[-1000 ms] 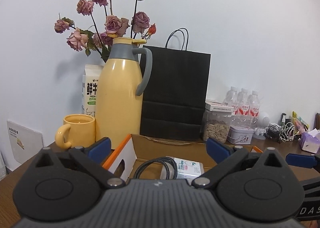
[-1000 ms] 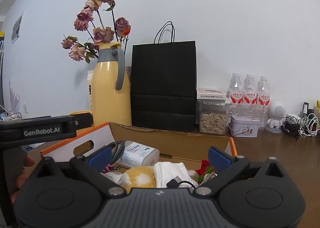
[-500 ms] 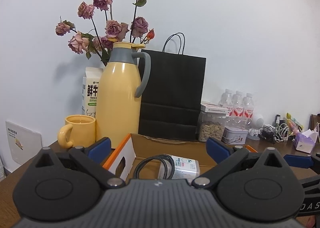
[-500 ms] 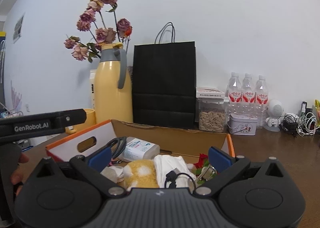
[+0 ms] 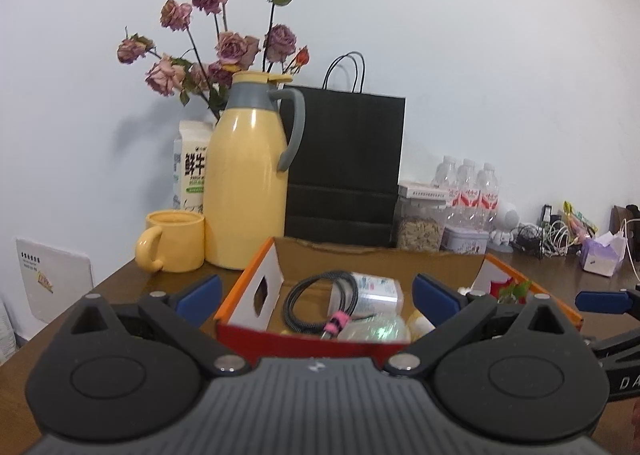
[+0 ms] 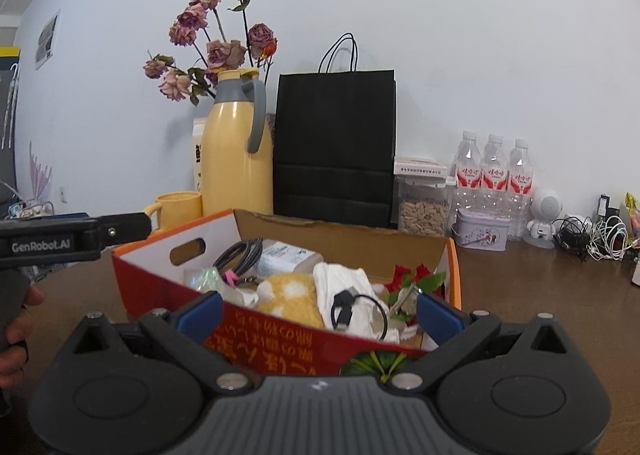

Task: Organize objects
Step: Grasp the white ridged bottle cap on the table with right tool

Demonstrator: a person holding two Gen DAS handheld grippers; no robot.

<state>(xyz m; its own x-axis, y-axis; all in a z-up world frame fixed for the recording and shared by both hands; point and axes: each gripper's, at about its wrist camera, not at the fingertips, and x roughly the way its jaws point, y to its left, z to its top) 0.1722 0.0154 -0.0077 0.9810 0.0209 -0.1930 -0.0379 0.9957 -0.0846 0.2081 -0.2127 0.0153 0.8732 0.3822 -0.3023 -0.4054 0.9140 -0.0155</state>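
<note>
An orange-and-red cardboard box [image 5: 276,275] stands open on the brown table, straight ahead of both grippers. Inside lie a coiled black cable [image 5: 346,291], a white wipes pack [image 5: 378,291], a yellow plush [image 6: 290,293], a white cloth [image 6: 344,279] with a small black USB lead on it, and a red artificial flower [image 6: 416,277]. My left gripper [image 5: 316,295] is open and empty, level with the box's near left corner. My right gripper [image 6: 320,315] is open and empty just short of the red front wall [image 6: 168,287]. A hand holds the left gripper [image 6: 76,239] at the right wrist view's left edge.
Behind the box stand a yellow jug [image 5: 246,183], a yellow mug [image 5: 176,241], a milk carton, dried roses and a black paper bag [image 5: 344,167]. To the right are a seed jar [image 5: 420,229], a tin, water bottles [image 6: 494,171], tangled cables [image 6: 592,235] and a tissue pack [image 5: 602,255].
Both grippers have drawn back and up from the box, so its red front wall and more of its contents show. Both stay open and empty.
</note>
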